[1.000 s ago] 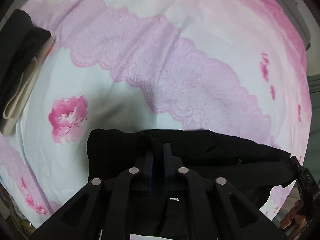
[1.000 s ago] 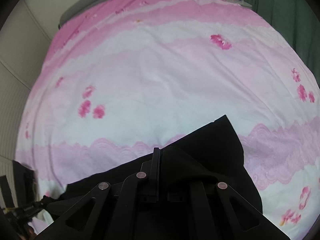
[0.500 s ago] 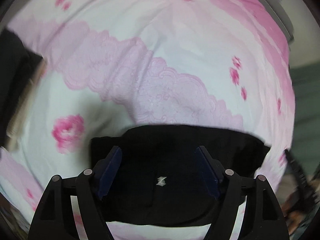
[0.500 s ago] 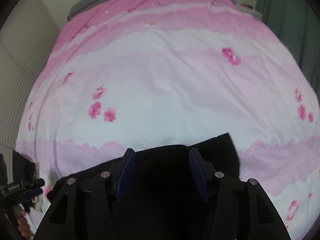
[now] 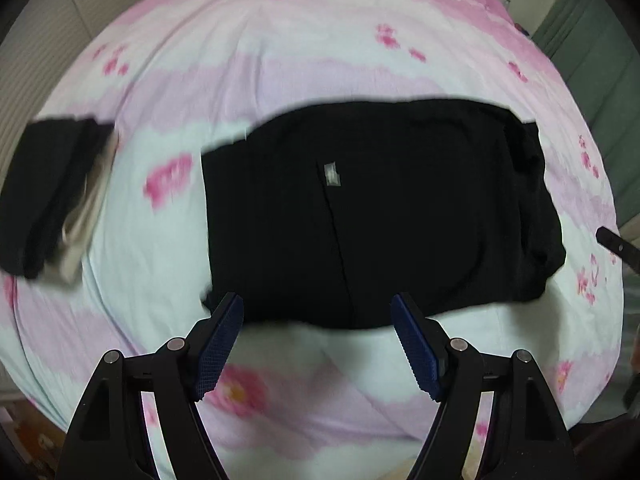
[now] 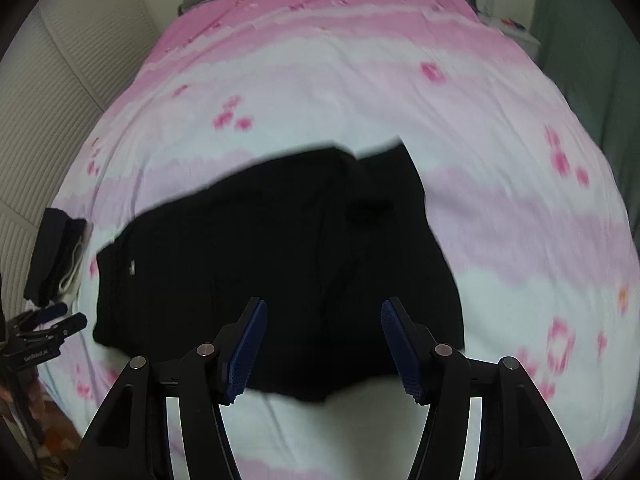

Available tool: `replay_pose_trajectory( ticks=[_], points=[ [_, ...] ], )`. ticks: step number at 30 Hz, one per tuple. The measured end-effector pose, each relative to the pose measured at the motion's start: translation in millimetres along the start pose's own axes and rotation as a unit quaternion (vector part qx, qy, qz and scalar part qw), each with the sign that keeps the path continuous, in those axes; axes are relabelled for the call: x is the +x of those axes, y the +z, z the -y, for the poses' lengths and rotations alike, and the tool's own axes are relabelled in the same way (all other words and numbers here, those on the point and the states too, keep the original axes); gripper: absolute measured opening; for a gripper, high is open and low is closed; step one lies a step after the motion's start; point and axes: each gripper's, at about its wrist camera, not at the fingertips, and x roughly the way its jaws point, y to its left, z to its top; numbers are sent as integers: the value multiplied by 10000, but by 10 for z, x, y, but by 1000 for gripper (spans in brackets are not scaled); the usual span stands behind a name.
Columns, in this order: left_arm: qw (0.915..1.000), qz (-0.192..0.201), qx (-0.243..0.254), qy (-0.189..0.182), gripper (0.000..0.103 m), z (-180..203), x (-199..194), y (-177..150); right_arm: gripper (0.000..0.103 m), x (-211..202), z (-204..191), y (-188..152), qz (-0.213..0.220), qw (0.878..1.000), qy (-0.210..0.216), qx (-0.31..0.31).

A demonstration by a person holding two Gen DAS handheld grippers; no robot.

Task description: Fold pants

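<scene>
The black pants [image 5: 380, 208] lie folded in a flat rectangle on the pink and white flowered bedspread [image 5: 320, 60], with a small grey label [image 5: 331, 174] showing near the waistband. They also show in the right wrist view [image 6: 280, 264]. My left gripper [image 5: 318, 344] is open and empty, held above the pants' near edge. My right gripper [image 6: 322, 344] is open and empty, above the near edge of the pants. The left gripper also shows at the left edge of the right wrist view [image 6: 52, 318].
A stack of folded dark and cream clothes [image 5: 52, 196] lies at the bed's left edge, also in the right wrist view [image 6: 56, 260]. A padded wall panel [image 6: 52, 120] runs along the left. A green curtain [image 6: 592, 60] hangs at the right.
Both grippers were shut on the pants a second ago. They opened, let go of the fabric, and have pulled back and up. The pants now lie flat on the bed.
</scene>
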Motion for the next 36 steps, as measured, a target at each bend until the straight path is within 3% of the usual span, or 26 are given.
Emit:
replay_pose_trajectory(
  ticks=[6,9,14,19,20,23,24,27,29,32,36],
  points=[
    [9991,-307,264,107,76,289,127,-297,61,183,118,-438,-198,9995,-211,-105],
    [9983,-386,388,204,76,471,185,-307,61,344,97,-469,-333,9982,-282,-421],
    [9985,-387,386,-1,76,728,145,-268,61,636,-26,-399,-532,9933,-184,-1012],
    [9987,-270,428,-27,76,859,49,-268,59,990,-120,-303,-822,9889,-174,-1228],
    [9988,-288,404,-22,76,867,41,-281,57,1081,-132,-300,-925,9864,-259,-1331],
    [9987,-359,350,3,76,869,42,-314,29,1301,-93,-326,-1274,9806,-368,-1441],
    [9987,-388,323,16,76,865,45,-330,16,1328,-64,-328,-1323,9800,-401,-1435],
    [9987,-459,243,-5,76,853,55,-363,11,1199,137,-273,-1128,9867,-369,-1113],
    [9986,-479,205,-13,76,856,55,-368,11,968,394,-201,-796,9948,-345,-534],
    [9984,-504,246,-24,76,910,59,-356,10,656,835,-110,-339,9974,-612,180],
    [9971,-438,616,41,76,1127,51,-336,10,612,1265,-73,-456,9922,-911,718]
  ],
)
